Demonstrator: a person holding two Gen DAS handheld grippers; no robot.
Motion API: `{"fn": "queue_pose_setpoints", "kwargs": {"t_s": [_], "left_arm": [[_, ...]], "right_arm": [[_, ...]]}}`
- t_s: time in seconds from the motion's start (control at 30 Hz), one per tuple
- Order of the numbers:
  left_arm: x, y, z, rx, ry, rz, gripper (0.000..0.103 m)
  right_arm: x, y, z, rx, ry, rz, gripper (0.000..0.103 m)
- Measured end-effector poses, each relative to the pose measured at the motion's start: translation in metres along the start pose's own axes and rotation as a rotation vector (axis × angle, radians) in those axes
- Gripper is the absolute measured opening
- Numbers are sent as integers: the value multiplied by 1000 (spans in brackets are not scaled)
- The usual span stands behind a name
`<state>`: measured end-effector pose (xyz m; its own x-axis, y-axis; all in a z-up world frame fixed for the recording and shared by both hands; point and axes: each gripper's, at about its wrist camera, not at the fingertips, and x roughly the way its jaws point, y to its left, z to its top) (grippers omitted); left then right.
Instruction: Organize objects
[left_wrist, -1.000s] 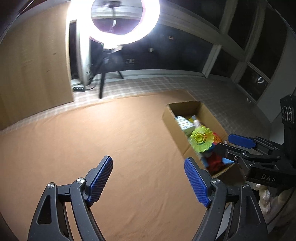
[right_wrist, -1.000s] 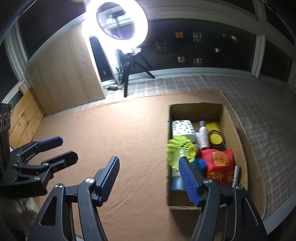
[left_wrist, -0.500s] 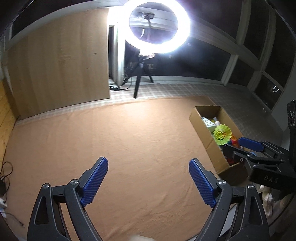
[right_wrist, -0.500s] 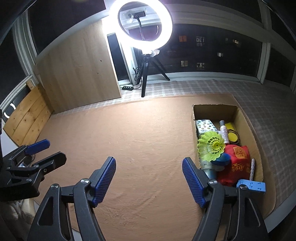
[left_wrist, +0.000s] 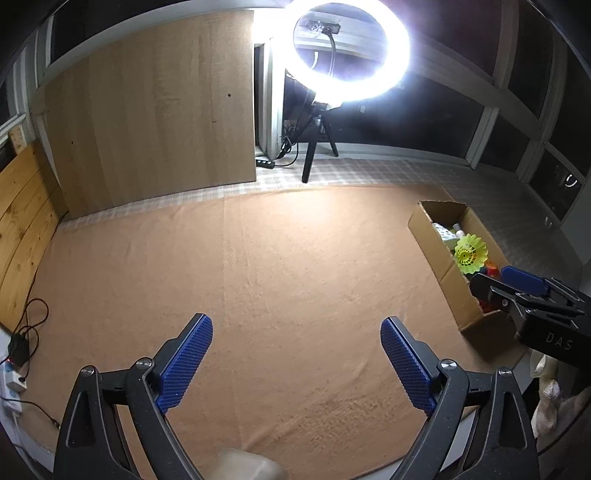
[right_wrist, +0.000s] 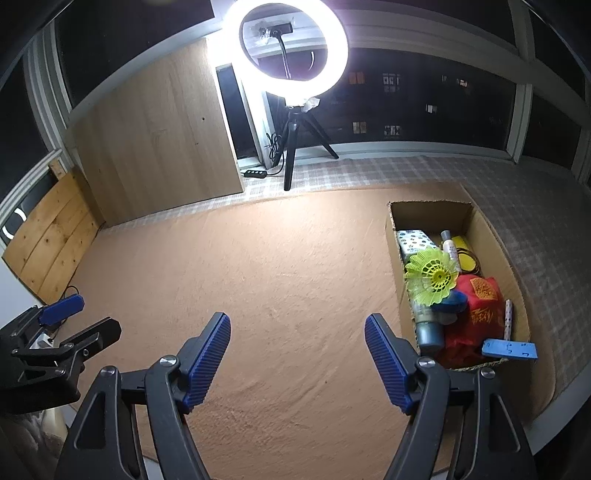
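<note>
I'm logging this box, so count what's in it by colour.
Yellow: 2, shuttlecock, disc
Blue: 2, block, cap
Red: 1, pouch
White: 3, packet, bottle, pen
Grey: 1, can
Total: 9

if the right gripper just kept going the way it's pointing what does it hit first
Probably only the bare orange cloth. The right gripper is open and empty, and the cardboard box sits off to the right of its line.
</note>
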<state>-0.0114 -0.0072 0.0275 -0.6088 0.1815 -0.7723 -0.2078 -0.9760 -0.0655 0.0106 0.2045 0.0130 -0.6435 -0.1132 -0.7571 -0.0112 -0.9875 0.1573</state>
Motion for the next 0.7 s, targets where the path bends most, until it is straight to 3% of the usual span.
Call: {"fn": "queue_pose_setpoints", "kwargs": {"t_s": [0.7], "left_arm": [[2,21,-16,-39,23,26,96]], "right_arm": [[7,15,-3,-18,10,-35,73]]}}
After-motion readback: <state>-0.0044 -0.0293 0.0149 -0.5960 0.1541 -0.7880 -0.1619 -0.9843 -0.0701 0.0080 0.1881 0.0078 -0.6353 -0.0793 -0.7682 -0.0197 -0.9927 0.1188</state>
